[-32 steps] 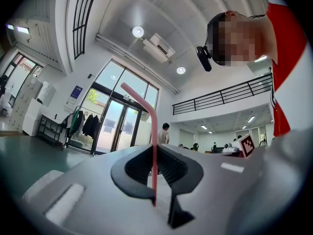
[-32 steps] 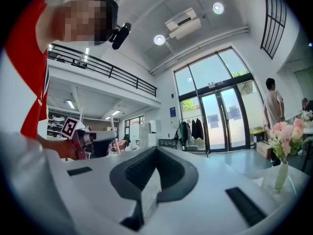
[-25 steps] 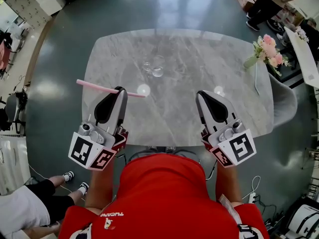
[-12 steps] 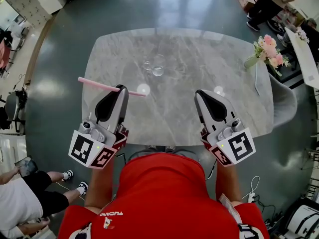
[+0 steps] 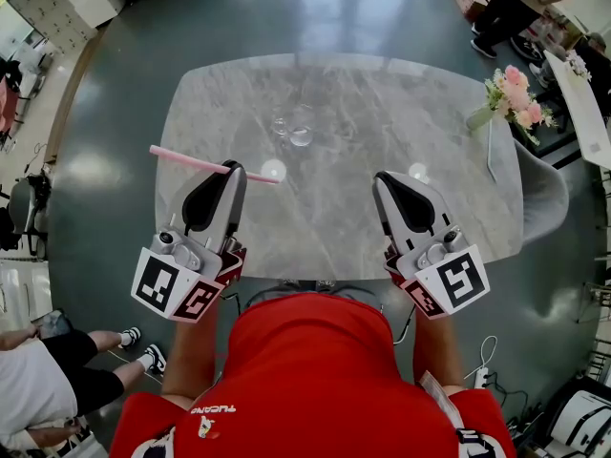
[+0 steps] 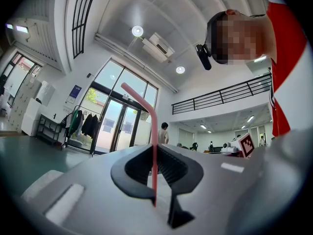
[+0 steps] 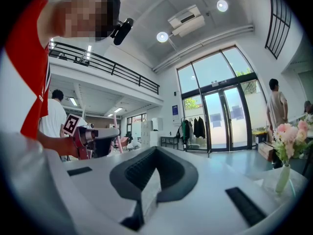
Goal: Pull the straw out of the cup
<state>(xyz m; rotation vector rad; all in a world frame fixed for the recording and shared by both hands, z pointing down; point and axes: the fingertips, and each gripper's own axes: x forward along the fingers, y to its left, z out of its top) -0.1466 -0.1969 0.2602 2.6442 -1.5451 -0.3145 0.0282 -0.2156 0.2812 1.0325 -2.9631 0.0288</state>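
A pink straw (image 5: 196, 161) lies level across the tips of my left gripper (image 5: 232, 170), which is shut on it near its right end; the long end sticks out left past the table edge. In the left gripper view the straw (image 6: 152, 131) stands pinched between the black pads, its top bent left. The clear glass cup (image 5: 298, 127) stands on the marble table (image 5: 382, 113), beyond and to the right of the left gripper, with no straw in it. My right gripper (image 5: 383, 180) hovers at the near right, shut and empty (image 7: 155, 153).
A vase of pink flowers (image 5: 511, 98) stands at the table's far right edge, also seen in the right gripper view as flowers (image 7: 288, 136). A grey chair (image 5: 544, 198) is at the right side. Bystanders stand at the lower left (image 5: 57, 389) and top right (image 5: 520, 3).
Both grippers and the straw have stayed put. Only the bystander at the lower left has shifted.
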